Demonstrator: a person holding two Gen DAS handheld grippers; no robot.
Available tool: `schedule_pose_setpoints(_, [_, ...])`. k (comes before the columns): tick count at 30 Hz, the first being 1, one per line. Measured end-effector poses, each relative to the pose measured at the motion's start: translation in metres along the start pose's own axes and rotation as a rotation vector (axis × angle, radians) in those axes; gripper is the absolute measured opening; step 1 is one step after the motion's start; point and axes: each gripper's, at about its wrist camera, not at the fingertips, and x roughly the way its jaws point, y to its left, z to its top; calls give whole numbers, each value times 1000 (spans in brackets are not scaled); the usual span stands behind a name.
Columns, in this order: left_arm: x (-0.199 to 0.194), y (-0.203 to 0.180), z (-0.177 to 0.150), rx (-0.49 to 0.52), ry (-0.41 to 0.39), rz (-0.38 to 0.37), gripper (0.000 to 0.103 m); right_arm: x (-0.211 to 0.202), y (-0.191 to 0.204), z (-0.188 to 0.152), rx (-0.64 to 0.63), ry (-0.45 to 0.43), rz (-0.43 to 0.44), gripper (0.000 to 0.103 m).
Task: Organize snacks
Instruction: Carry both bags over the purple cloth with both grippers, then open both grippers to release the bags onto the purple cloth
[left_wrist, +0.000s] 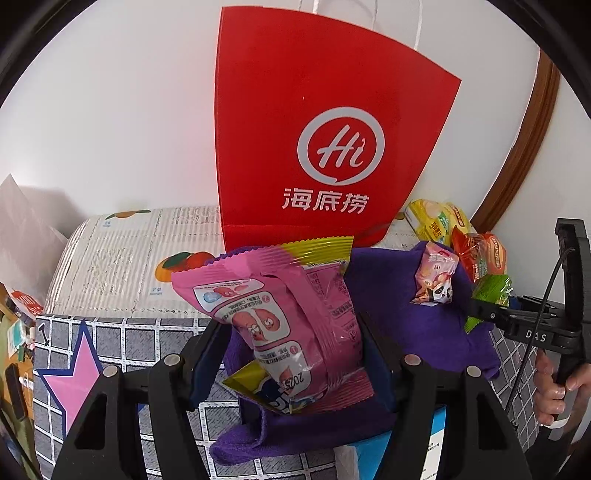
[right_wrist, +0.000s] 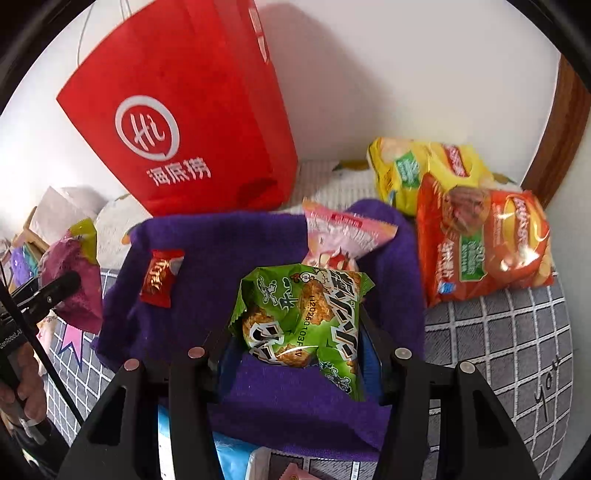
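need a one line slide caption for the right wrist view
Right claw grips a green snack pack above a purple cloth, red bag behind.

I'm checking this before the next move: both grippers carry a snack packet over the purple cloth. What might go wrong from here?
1. The left gripper pinches the tall pink packet only near its bottom; it leans and may twist free.
2. The green packet in the right gripper hangs just above the small pink packet and could knock it.
3. The red paper bag stands tilted, so a bump might topple it.
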Motion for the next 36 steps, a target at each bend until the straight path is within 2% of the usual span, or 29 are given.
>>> schedule_pose_setpoints(18, [11, -5, -6, 13, 37, 0, 66, 41, 5, -6, -7, 107, -40, 55])
schedule_pose_setpoints(36, [25, -13, -11, 42, 79, 15, 66, 62, 9, -8, -13, 152, -59, 57])
